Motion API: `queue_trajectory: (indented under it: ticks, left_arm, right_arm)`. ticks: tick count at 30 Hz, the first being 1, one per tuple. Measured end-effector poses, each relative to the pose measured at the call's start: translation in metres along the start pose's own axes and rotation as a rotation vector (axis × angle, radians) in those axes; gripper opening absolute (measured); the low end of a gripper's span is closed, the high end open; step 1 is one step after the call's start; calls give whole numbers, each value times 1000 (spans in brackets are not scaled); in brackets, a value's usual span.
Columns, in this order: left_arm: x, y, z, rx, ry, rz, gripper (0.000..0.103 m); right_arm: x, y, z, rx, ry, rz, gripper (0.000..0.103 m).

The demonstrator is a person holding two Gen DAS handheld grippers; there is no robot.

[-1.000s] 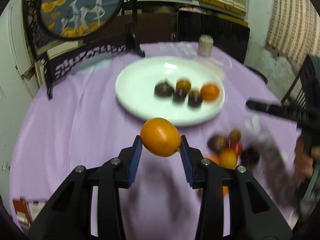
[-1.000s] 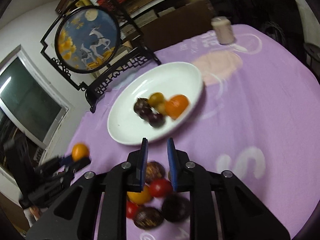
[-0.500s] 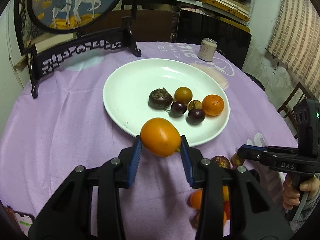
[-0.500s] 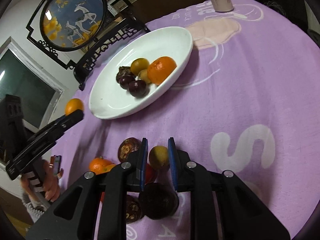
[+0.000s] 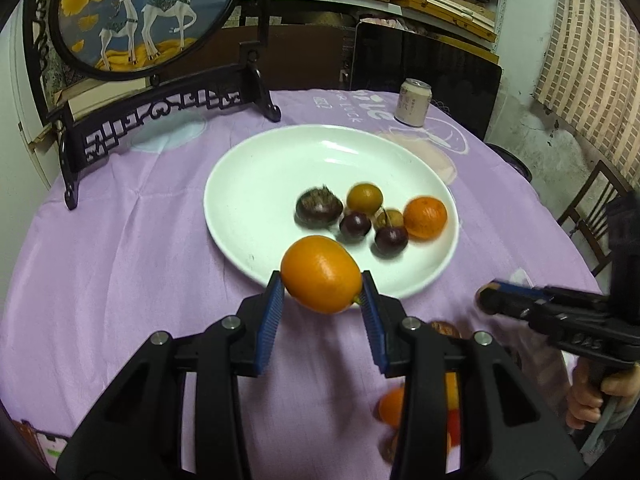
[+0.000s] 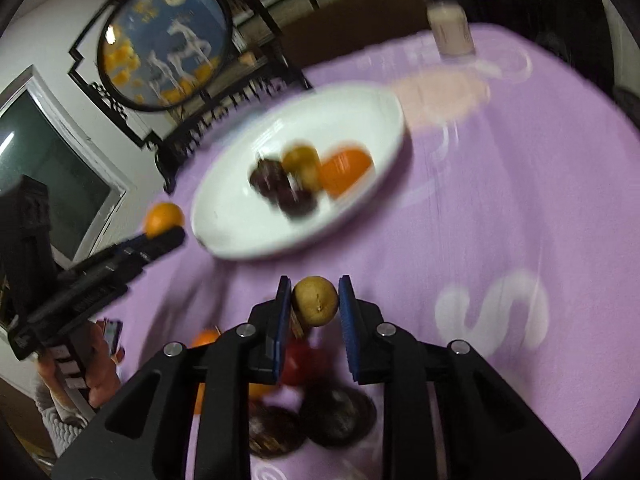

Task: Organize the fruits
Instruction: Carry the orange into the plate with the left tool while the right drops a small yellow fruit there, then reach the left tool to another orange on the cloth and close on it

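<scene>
Tool in our left hand (image 5: 322,304) grips an orange (image 5: 321,274) between its blue pads, held just above the near rim of the white plate (image 5: 256,184) on the purple-clothed table (image 5: 120,264). Our right tool (image 6: 314,308) pinches a small yellow-brown fruit (image 6: 315,300) above a loose pile of fruit (image 6: 320,408) (blurred, mostly dark and red). Five fruits, among them a second orange (image 5: 425,217), sit on the plate. We see a can (image 5: 414,102) standing beyond it.
</scene>
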State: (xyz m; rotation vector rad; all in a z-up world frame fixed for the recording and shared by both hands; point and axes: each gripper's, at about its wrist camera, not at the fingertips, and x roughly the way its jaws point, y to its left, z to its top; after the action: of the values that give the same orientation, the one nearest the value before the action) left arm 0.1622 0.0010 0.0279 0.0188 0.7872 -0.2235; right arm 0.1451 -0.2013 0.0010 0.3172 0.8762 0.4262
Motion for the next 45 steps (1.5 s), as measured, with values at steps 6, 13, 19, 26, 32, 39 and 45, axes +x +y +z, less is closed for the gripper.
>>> queue_trajectory:
  ticks: [6, 13, 19, 26, 32, 39, 45]
  left_arm:
    - [24, -1, 21, -7, 0, 30, 39]
    - [25, 7, 18, -12, -16, 36, 53]
    - [8, 13, 3, -25, -36, 48, 64]
    - [-8, 9, -31, -1, -8, 74, 77]
    - [-22, -8, -52, 70, -6, 45, 86]
    - [-31, -26, -60, 131, -2, -69, 90]
    - [-14, -31, -65, 170, 49, -11, 91]
  right_arm:
    - [29, 27, 41, -54, -27, -55, 25]
    - [34, 31, 40, -80, -63, -31, 52]
    - [6, 22, 24, -56, -81, -2, 55]
    - [-9, 0, -13, -8, -46, -34, 59]
    - [-18, -22, -11, 114, -61, 3, 67]
    - [-17, -23, -11, 119, -42, 4, 67]
    - [-19, -23, -10, 115, -45, 8, 67]
